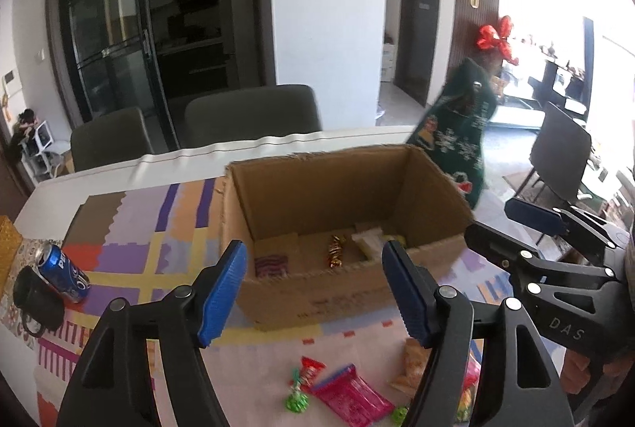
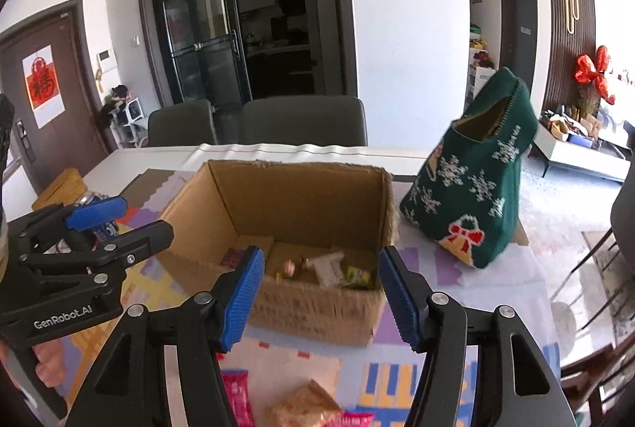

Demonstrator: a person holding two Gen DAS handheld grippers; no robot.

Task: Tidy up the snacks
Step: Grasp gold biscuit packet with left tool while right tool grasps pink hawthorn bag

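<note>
An open cardboard box [image 1: 337,189] [image 2: 297,197] stands on the patterned tablecloth. Inside it lie a gold-wrapped candy [image 1: 335,255], a purple striped packet [image 1: 271,265] and a white packet [image 2: 327,268]. My left gripper [image 1: 313,252] hovers over the box's near wall, open, nothing between its blue pads. My right gripper [image 2: 319,260] hangs beside it over the same wall, also open and empty. Each gripper shows in the other's view, right gripper [image 1: 490,220], left gripper [image 2: 145,216]. In front of the box lie loose snacks: a pink packet [image 1: 351,397] [image 2: 236,395], a red wrapper [image 1: 311,373], a beige packet [image 2: 305,407].
A green knitted bag [image 2: 476,181] with snowflakes stands right of the box near the table edge. At the left lie a blue Pepsi can [image 1: 63,270], a black mug [image 1: 35,302] and a yellow box [image 2: 59,185]. Two grey chairs [image 2: 301,121] stand behind the table.
</note>
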